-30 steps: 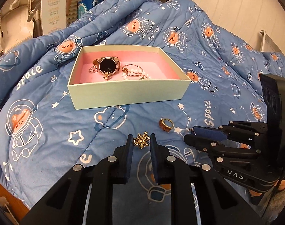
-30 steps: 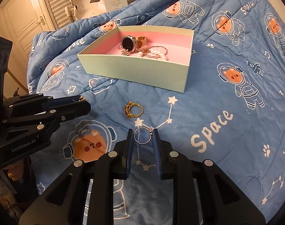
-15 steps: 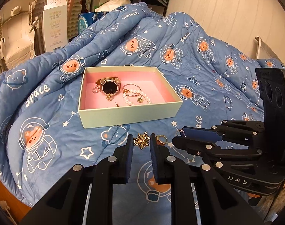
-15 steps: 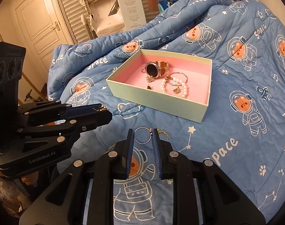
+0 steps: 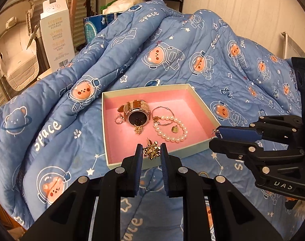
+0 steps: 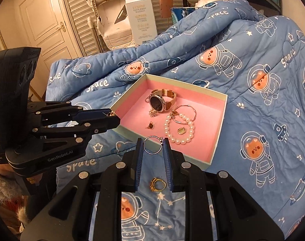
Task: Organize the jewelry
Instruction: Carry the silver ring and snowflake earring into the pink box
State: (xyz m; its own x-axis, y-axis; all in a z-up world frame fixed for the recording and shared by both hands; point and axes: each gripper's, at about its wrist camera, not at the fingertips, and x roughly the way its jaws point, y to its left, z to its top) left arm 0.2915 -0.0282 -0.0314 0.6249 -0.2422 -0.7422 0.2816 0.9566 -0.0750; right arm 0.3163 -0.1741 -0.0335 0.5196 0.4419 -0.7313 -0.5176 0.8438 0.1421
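Observation:
A pale green box with a pink floor [image 5: 130, 144] [image 6: 194, 134] lies on the blue quilt. It holds a watch [image 5: 137, 113] [image 6: 159, 100], a pearl bracelet [image 5: 170, 129] [image 6: 179, 129], a thin bangle and small gold pieces. My left gripper [image 5: 151, 151] is shut on a gold earring [image 5: 151, 150], held over the box's near edge. My right gripper [image 6: 152, 146] is shut on a silver ring [image 6: 152, 145], over the box's near wall. A gold ring [image 6: 157, 184] lies on the quilt below the right gripper; it also shows in the left wrist view [image 5: 202, 174].
The blue space-print quilt [image 5: 172, 56] rises in folds behind the box. A white carton [image 5: 57, 38] and shelving stand beyond it. A door [image 6: 46, 26] and louvred panels stand at the back left in the right wrist view.
Both grippers have risen and moved forward from the quilt to above the box's near edge, each still holding its piece. The gold ring stays on the quilt.

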